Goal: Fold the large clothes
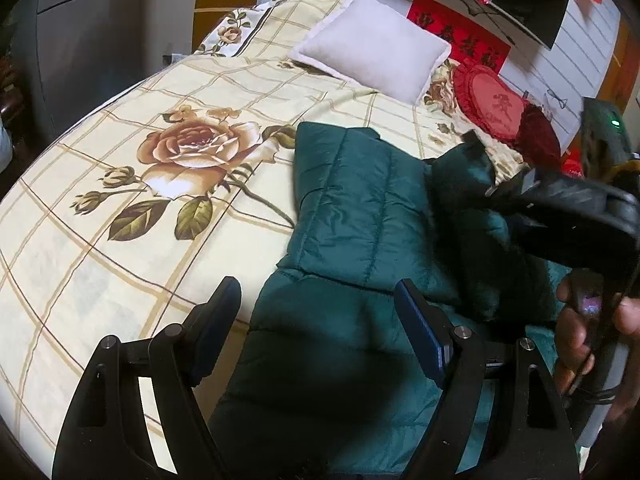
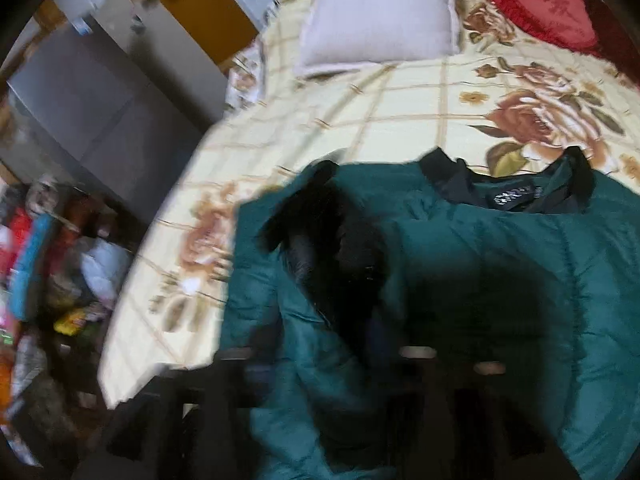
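Cream bedspread with a rose print and tan grid fills the left and centre of the left wrist view. Left gripper sits at lower centre with its fingers spread apart, holding nothing, above the near portion of a green quilted jacket. The jacket lies on the bedspread from centre to lower right, one panel folded over the rest. White pillow rests at upper centre, red heart cushion to its right. Right gripper enters from the right edge, its tip pinched on a raised fold of the jacket.

Right wrist view is motion-blurred. Cluttered items occupy the lower left; the jacket, collar at upper right, spreads across centre and right. Finger positions at the bottom edge cannot be read here.
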The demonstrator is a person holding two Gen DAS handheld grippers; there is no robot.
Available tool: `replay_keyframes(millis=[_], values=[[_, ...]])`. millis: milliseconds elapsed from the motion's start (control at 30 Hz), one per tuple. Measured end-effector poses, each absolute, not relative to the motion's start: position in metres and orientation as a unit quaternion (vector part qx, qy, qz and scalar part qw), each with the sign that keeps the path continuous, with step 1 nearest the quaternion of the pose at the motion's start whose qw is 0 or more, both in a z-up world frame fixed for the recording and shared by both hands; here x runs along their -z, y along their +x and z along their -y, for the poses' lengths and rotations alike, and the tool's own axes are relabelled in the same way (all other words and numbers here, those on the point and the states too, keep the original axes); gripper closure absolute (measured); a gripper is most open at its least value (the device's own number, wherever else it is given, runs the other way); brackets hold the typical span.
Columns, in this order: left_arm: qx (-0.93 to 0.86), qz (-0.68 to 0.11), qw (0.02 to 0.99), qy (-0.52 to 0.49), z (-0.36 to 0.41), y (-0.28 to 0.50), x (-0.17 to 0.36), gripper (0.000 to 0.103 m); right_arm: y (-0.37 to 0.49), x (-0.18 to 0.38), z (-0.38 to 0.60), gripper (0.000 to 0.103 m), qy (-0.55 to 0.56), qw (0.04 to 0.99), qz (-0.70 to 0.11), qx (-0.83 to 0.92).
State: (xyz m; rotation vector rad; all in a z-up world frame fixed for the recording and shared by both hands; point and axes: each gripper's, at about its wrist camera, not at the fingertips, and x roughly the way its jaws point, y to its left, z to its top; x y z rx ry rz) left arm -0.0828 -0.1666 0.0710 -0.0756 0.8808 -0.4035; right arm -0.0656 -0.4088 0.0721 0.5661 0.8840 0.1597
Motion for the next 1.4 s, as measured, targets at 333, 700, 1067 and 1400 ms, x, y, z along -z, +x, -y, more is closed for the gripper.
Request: replay_keyframes(millis=[333, 700, 1067, 1400], values=[[0.237, -0.412, 0.874, -0.098, 0.168, -0.093, -0.087, 0.024, -0.128, -0.094, 0.448, 0.036, 0.276, 0.864, -0.416, -0.06], [0.265, -0.45, 0.849, -0.074, 0.23, -0.072, -0.073, 0.057, -0.226, -0.109, 0.525, 0.036, 0.246, 0.882, -0.4, 0.027], [0.248, -0.413, 0.872, -0.08, 0.22, -0.052, -0.112, 0.087, -0.254, -0.101, 0.587, 0.036, 0.309, 0.867, -0.376, 0.105], [0.223, -0.45, 0.863, -0.052, 0.216, -0.049, -0.073, 0.087, -0.161, -0.04, 0.558, 0.036, 0.195, 0.862, -0.447, 0.141]])
